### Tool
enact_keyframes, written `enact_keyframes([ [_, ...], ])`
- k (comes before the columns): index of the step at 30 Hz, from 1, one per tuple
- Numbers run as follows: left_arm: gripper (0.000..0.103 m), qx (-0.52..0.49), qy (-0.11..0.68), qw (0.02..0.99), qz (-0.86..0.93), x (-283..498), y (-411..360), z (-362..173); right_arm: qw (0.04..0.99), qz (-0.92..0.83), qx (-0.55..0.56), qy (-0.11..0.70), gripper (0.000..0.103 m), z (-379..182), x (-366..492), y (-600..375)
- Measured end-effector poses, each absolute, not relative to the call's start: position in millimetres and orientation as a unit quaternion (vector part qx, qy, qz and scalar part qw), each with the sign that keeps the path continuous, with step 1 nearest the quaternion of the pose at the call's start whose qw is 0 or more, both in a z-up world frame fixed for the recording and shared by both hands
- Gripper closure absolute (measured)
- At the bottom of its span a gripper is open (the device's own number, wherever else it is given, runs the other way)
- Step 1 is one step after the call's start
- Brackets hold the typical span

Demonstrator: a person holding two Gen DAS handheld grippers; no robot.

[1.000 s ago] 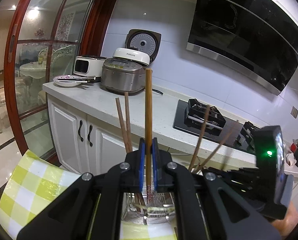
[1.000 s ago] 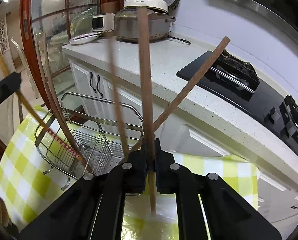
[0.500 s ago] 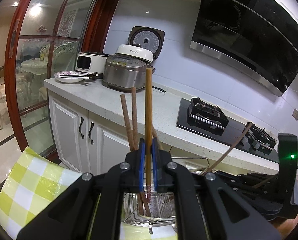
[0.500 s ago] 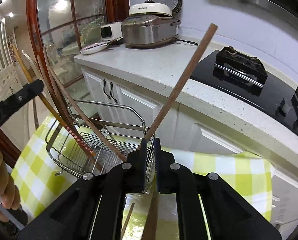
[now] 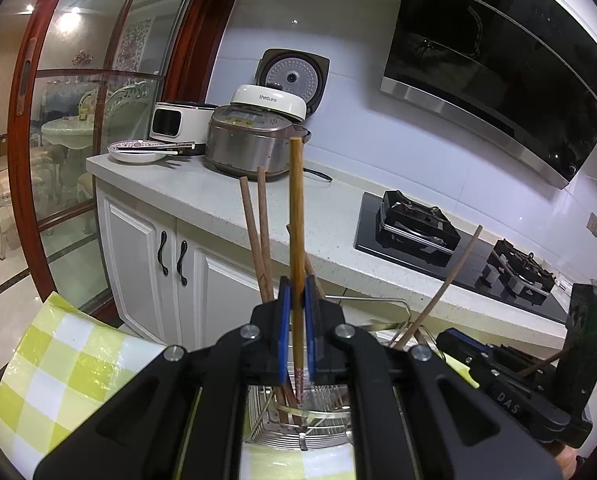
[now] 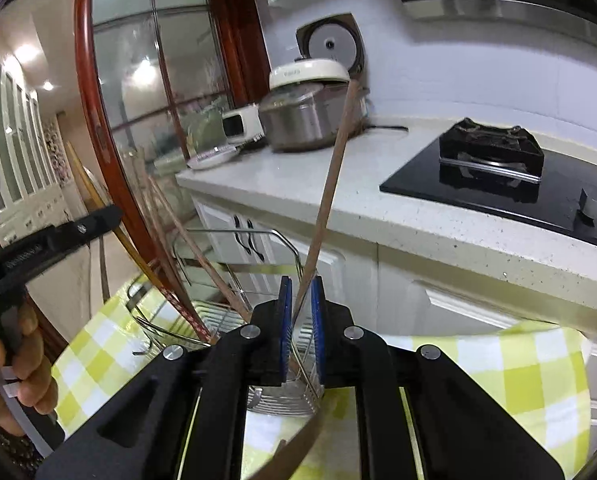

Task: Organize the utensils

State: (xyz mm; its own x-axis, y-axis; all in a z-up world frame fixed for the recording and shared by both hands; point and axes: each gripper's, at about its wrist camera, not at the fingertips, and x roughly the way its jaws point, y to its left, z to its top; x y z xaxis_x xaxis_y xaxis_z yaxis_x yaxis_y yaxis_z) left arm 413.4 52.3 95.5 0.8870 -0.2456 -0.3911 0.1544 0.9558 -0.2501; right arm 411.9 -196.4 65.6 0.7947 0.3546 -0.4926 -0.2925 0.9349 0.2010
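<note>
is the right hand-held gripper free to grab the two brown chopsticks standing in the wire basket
Probably not yet: the right hand-held gripper is already shut on a brown chopstick. The two standing chopsticks sit unobstructed in the wire basket.

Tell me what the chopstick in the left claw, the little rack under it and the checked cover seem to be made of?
The chopstick looks like orange-brown wood or bamboo, matte, with a patterned red tip. The rack seems to be polished steel wire: thin, shiny silver rods. The checked cover is probably plastic-coated cloth, since its yellow-and-white squares show a slight sheen.
</note>
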Motion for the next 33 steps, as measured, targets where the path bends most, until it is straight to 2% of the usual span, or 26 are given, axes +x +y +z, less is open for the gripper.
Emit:
enact_keyframes([
  [2,0.096,-0.107,0.215,0.965,-0.104,413.7,51.9,94.9,0.949,0.174,0.045,0.259,0.101,66.6,407.7,-193.1],
  [11,0.096,-0.103,0.214,0.966,-0.106,411.3,48.8,95.0,0.952,0.181,0.019,0.246,0.101,71.6,401.4,-182.4],
  [19,0.096,-0.099,0.214,0.966,-0.109,408.8,47.9,95.0,0.951,0.122,0.146,0.245,0.101,48.6,397.6,-231.2],
  [25,0.096,-0.095,0.217,0.965,-0.110,407.7,43.8,94.2,0.935,0.073,0.207,0.280,0.099,37.6,405.1,-254.8],
  [27,0.096,-0.096,0.217,0.965,-0.110,407.3,43.2,93.9,0.925,0.051,0.228,0.298,0.097,33.9,408.4,-261.5],
  [29,0.096,-0.096,0.217,0.965,-0.111,407.5,42.0,93.0,0.920,0.024,0.236,0.311,0.090,33.1,411.2,-265.9],
  [32,0.096,-0.096,0.218,0.965,-0.113,408.2,41.7,93.4,0.920,0.016,0.225,0.321,0.091,34.4,416.9,-262.6],
  [33,0.096,-0.096,0.217,0.965,-0.113,408.0,42.0,93.3,0.918,0.011,0.227,0.324,0.095,34.3,417.7,-263.3],
])
